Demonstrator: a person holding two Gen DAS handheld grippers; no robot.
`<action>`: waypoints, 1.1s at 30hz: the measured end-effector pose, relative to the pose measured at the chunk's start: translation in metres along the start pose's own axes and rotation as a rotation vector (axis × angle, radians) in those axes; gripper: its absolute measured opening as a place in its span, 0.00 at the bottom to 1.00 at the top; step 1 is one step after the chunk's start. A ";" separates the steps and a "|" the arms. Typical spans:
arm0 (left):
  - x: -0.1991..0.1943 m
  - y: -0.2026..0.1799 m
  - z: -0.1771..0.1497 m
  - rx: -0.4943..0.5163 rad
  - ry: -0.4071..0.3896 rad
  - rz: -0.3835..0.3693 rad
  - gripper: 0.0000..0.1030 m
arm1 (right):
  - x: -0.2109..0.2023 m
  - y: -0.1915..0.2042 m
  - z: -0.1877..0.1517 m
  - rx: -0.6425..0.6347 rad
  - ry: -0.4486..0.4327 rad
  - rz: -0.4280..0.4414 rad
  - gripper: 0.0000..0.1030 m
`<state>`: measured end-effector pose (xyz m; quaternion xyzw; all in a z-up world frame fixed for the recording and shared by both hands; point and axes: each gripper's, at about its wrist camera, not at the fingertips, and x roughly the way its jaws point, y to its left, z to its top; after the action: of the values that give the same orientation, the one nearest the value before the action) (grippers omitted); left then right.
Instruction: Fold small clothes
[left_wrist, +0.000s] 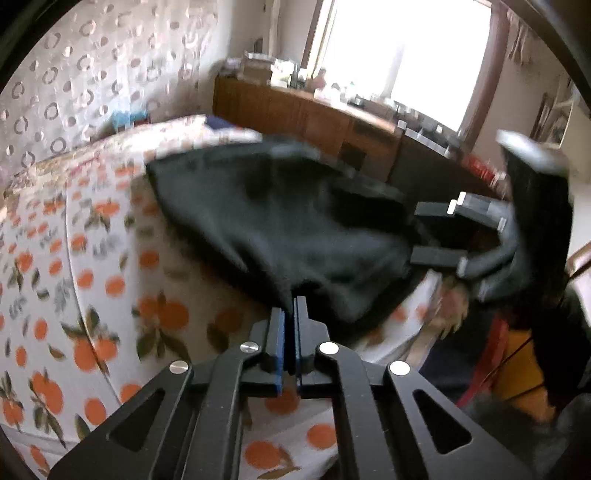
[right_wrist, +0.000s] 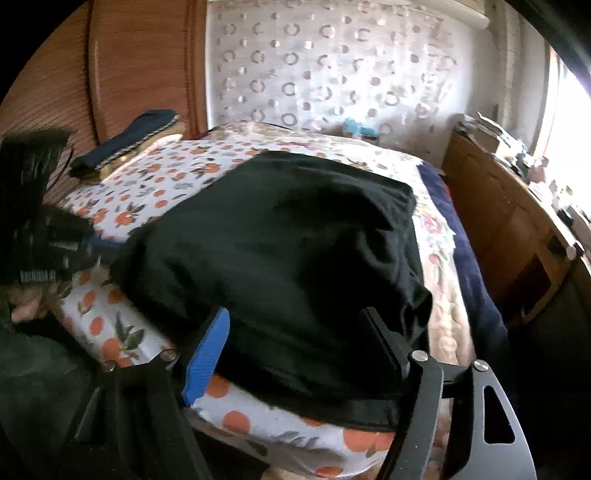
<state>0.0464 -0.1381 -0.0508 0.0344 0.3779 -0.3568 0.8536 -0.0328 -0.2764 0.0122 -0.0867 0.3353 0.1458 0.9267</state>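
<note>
While the left tool (left_wrist: 290, 314) has its blue pads pinched tight on a corner of the black garment (left_wrist: 280, 221), the right tool (right_wrist: 295, 343) stands wide, its jaws straddling the near hem without pressing on it. To do this step well, I judge the right tool should slide its blue pad (right_wrist: 207, 354) under the edge and close on one layer only, at a corner matching the left's, so both ends rise level and the fold lands square. Lifting one side alone would likely drag the cloth askew. The garment is a soft, matte black piece, rumpled with shallow creases and slightly blurred. It lies across the bed (right_wrist: 155, 177), on an orange-print sheet, its near hem close to the mattress edge.
</note>
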 end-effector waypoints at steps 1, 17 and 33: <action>-0.007 -0.001 0.009 -0.005 -0.025 -0.007 0.04 | 0.000 0.004 -0.002 -0.007 0.000 0.015 0.74; -0.020 0.005 0.066 -0.029 -0.157 0.029 0.04 | 0.028 -0.022 -0.012 0.012 0.064 -0.049 0.77; 0.006 0.072 0.114 -0.110 -0.152 0.148 0.04 | 0.029 -0.060 0.091 -0.084 -0.133 -0.085 0.09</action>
<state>0.1655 -0.1257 0.0118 -0.0117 0.3275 -0.2733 0.9044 0.0629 -0.3036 0.0667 -0.1298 0.2626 0.1256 0.9478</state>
